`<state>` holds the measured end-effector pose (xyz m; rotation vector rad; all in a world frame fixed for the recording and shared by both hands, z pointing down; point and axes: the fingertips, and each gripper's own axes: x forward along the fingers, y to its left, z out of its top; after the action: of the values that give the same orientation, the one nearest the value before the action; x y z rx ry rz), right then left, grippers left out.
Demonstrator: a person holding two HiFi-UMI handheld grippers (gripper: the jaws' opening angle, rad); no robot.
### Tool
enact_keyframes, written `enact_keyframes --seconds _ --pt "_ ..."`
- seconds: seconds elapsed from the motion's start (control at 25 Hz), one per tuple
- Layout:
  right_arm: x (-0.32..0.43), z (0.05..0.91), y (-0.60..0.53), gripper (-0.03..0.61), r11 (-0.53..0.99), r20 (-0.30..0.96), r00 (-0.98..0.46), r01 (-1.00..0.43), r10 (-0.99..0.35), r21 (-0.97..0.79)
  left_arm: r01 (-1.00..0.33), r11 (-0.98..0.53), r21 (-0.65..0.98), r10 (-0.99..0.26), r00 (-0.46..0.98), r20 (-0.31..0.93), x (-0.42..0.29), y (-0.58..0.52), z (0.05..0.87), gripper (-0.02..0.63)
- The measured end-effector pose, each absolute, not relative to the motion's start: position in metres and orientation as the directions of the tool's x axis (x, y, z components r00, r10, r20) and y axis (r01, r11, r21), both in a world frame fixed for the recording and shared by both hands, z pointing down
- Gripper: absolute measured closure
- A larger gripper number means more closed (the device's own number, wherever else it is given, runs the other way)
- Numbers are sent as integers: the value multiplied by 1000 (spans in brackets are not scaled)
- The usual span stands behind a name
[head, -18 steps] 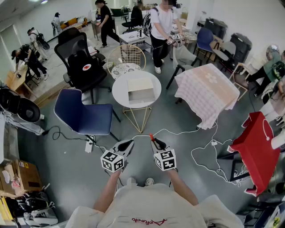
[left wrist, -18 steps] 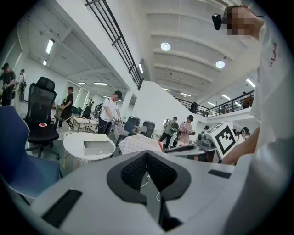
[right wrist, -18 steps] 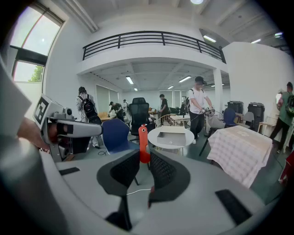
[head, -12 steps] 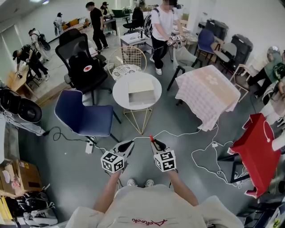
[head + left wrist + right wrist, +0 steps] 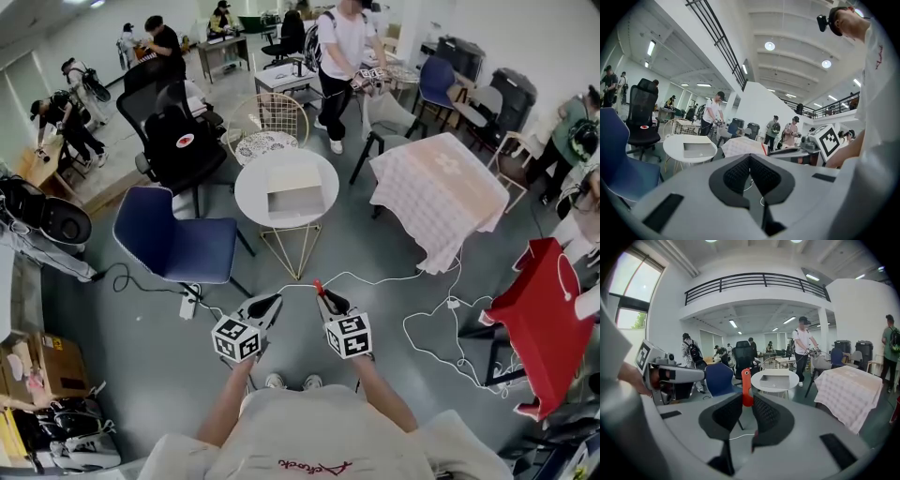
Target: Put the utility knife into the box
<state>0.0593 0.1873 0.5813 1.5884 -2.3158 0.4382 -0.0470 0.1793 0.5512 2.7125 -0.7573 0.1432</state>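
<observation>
An orange utility knife [image 5: 747, 386] stands upright between the jaws of my right gripper [image 5: 747, 401], which is shut on its lower end. In the head view the knife's orange tip [image 5: 318, 284] pokes out ahead of the right gripper [image 5: 325, 298]. Beside it my left gripper [image 5: 269, 302] is shut with nothing in it, its pads [image 5: 740, 171] pressed together. The open grey-white box [image 5: 295, 192] sits on a round white table [image 5: 253, 187] some way ahead of both grippers. The box [image 5: 774, 376] also shows beyond the knife, and the box [image 5: 699, 149] lies at the left.
A blue chair [image 5: 178, 246] stands left of the table, and a black office chair [image 5: 178, 141] behind it. A table with a checked cloth [image 5: 433, 192] is at the right, with a red cloth [image 5: 530, 314] nearer. White cables [image 5: 422, 309] and a power strip [image 5: 187, 307] lie on the floor. People move at the back.
Both grippers stay where they were, the knife still held. A person in black at the back has walked left.
</observation>
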Motion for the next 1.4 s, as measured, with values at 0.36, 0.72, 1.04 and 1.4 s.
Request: enact_keyframes --seconds 0.36,0.72,1.04,1.4 --pt "84 593 199 497 348 421 -358 -932 -833 -103 -529 -797 292 -490 848 202 -27 193 564 603" --pt "100 598 201 497 342 419 -351 -934 -837 -101 -537 -791 293 -496 843 208 -17 193 571 603" --pt "102 600 191 498 358 418 -363 -929 -832 -94 -541 -790 290 -502 841 202 -17 181 573 603" --pt "103 609 164 498 363 417 -359 -929 -835 -74 -532 -797 285 -496 847 194 -17 159 584 603"
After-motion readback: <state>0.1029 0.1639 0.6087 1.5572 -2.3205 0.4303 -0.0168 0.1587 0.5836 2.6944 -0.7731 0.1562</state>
